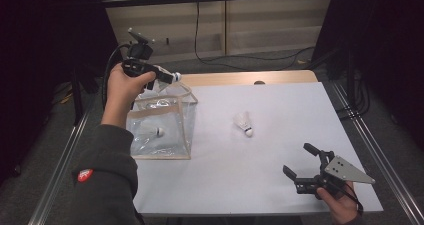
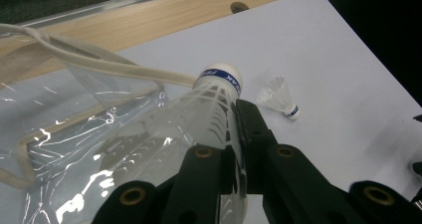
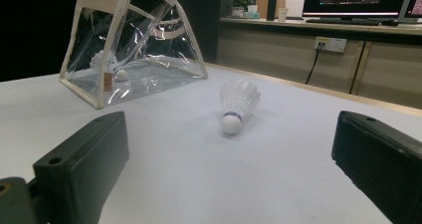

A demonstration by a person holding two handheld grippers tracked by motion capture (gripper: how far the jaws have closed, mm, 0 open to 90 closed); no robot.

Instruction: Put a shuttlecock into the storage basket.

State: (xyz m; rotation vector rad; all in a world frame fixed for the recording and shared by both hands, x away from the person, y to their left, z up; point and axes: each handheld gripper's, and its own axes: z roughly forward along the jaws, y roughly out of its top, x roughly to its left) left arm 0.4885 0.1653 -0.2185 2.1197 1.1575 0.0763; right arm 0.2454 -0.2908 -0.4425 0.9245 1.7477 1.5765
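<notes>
You are holding a shuttlecock (image 2: 217,102) by its feather skirt in the left gripper (image 1: 161,75), jaws clamped on it, cork pointing away from your hand. You are keeping it above the far rim of the clear bag (image 1: 186,130), near the table's (image 1: 280,105) far left corner, probably so it can drop straight through the open top. The bag is standing upright on its cream-trimmed frame, mouth up, which is making that drop easy. Inside it, one shuttlecock (image 1: 153,131) is already lying on the bottom, seen through the plastic. A third shuttlecock (image 1: 244,123) is lying on its side near the middle of the table, well apart from the bag. You are resting the right gripper (image 1: 298,161) at the near right corner, jaws wide apart and empty, pointing toward that loose one, likely ready to fetch it.
</notes>
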